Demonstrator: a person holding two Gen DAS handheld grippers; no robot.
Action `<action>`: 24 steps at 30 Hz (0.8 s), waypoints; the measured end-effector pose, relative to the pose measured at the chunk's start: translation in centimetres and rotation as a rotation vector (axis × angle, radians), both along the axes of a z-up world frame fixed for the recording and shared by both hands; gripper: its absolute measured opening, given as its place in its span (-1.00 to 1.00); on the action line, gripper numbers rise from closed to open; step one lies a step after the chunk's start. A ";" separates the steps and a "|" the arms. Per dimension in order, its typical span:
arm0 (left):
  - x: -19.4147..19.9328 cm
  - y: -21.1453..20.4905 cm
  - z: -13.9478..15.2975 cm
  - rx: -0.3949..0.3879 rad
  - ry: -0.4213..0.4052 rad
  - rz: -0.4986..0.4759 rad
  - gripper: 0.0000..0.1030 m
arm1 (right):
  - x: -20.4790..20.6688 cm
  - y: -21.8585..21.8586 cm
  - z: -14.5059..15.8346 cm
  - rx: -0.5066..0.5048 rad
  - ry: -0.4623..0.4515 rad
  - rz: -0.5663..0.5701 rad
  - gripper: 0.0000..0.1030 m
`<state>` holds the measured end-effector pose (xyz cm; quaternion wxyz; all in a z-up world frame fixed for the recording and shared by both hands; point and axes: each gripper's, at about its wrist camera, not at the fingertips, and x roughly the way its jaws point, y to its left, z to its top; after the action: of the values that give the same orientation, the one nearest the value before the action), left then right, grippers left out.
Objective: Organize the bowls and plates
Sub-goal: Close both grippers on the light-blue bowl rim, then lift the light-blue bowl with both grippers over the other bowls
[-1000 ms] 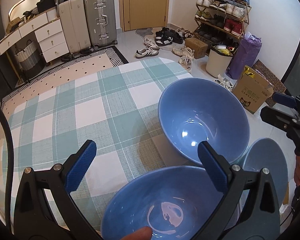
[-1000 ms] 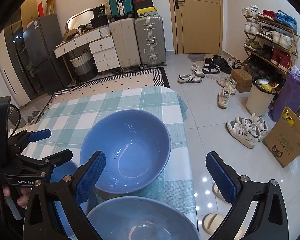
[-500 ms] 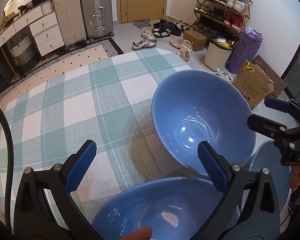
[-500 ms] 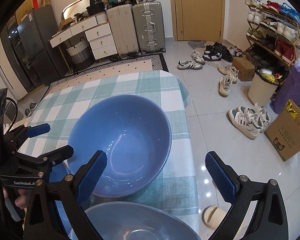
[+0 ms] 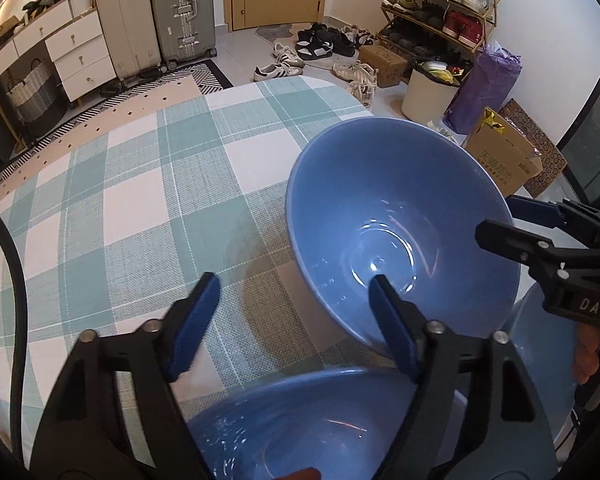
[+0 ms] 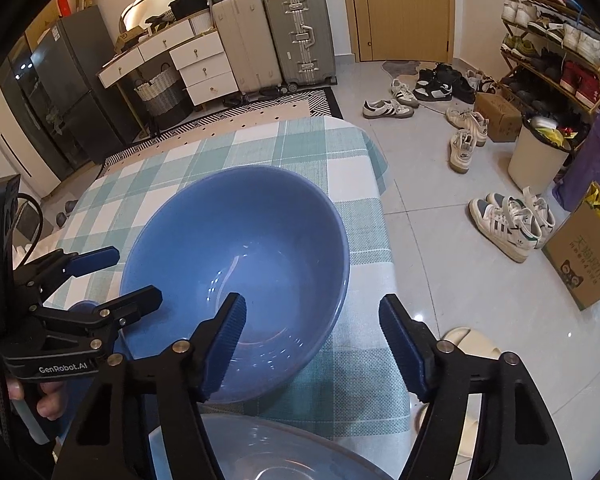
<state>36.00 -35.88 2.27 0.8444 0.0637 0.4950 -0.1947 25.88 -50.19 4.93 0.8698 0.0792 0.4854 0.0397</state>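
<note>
A large blue bowl (image 5: 400,224) stands on the checked tablecloth (image 5: 140,200); it also shows in the right wrist view (image 6: 236,264). My left gripper (image 5: 296,324) is open, its right finger over the bowl's near rim. A second blue bowl (image 5: 320,428) lies just below it. My right gripper (image 6: 312,340) is open around the large bowl's right rim, its left finger inside the bowl. A pale blue plate (image 6: 260,452) lies under it; that plate also shows in the left wrist view (image 5: 540,368). The right gripper appears in the left wrist view (image 5: 516,224) at the bowl's right side.
The table's right edge (image 6: 384,264) drops to a tiled floor with shoes (image 6: 508,224), a cardboard box (image 6: 588,248) and a white bin (image 6: 536,156). Suitcases (image 6: 272,36) and a drawer unit (image 6: 192,64) stand beyond the table.
Both grippers moved forward towards the large bowl and their fingers narrowed somewhat. My right gripper now straddles the bowl's right rim.
</note>
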 end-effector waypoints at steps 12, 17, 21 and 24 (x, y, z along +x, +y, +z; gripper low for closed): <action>-0.3 -1.1 -0.3 -0.050 0.026 -0.053 -0.53 | -0.3 0.3 0.1 -0.034 -0.012 0.005 -0.43; -0.6 -1.6 -0.1 -0.029 0.011 -0.059 -0.56 | -0.7 0.5 0.3 -0.056 -0.022 0.001 -0.51; -0.8 -1.6 0.1 -0.034 -0.005 -0.059 -0.56 | -0.9 0.6 0.5 -0.076 -0.033 -0.010 -0.51; -0.9 -1.6 0.6 -0.044 -0.019 -0.052 -0.56 | -1.0 0.7 1.0 -0.086 -0.047 -0.014 -0.51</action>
<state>35.08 -37.45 2.89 0.8448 0.0600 0.4809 -0.2267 24.84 -49.50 5.90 0.8837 0.0443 0.4657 0.0147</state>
